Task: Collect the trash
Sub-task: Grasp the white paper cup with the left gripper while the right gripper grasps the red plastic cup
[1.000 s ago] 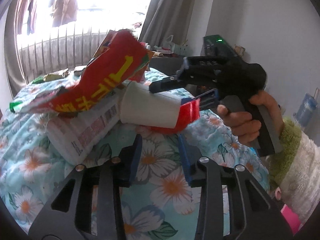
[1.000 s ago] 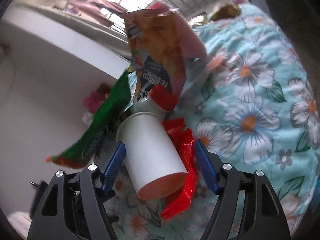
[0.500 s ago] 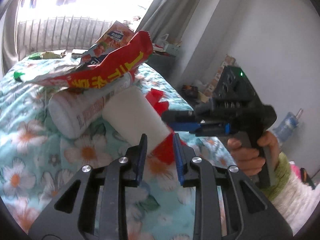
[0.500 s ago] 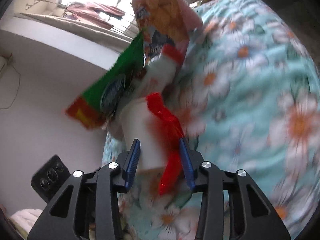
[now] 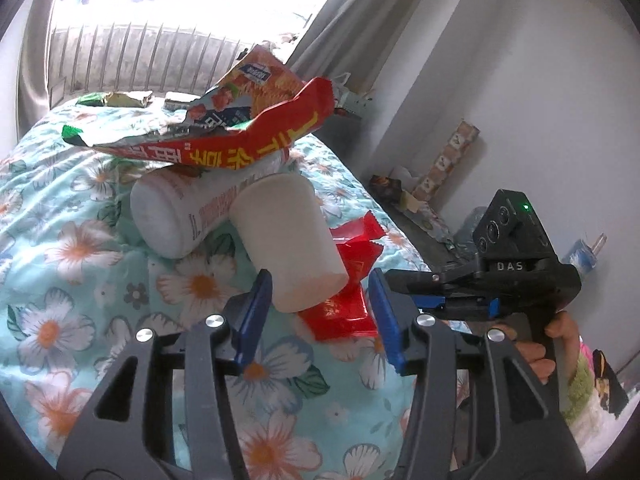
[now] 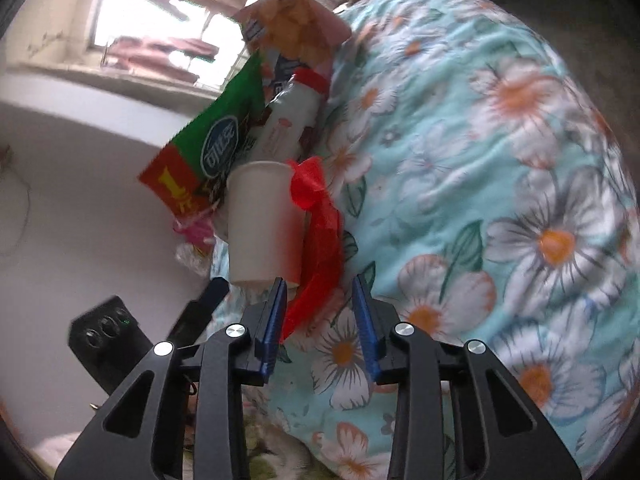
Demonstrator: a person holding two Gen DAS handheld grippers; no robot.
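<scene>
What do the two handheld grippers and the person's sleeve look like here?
Left gripper: black skeletal frame with cut-outs, silver bolts, blue finger pads. Right gripper: the same build; in the left view its black body reads "DAS" with a green light. Fuzzy green-and-cream sleeve.

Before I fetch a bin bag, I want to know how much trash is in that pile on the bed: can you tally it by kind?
Paper cups: 1, white paper cup
Plastic bottles: 1, white bottle
Snack wrappers: 3, large red and green bag, orange snack bag, small red wrapper
Total: 5
More wrappers lie farther back near the window, too small to count.
</scene>
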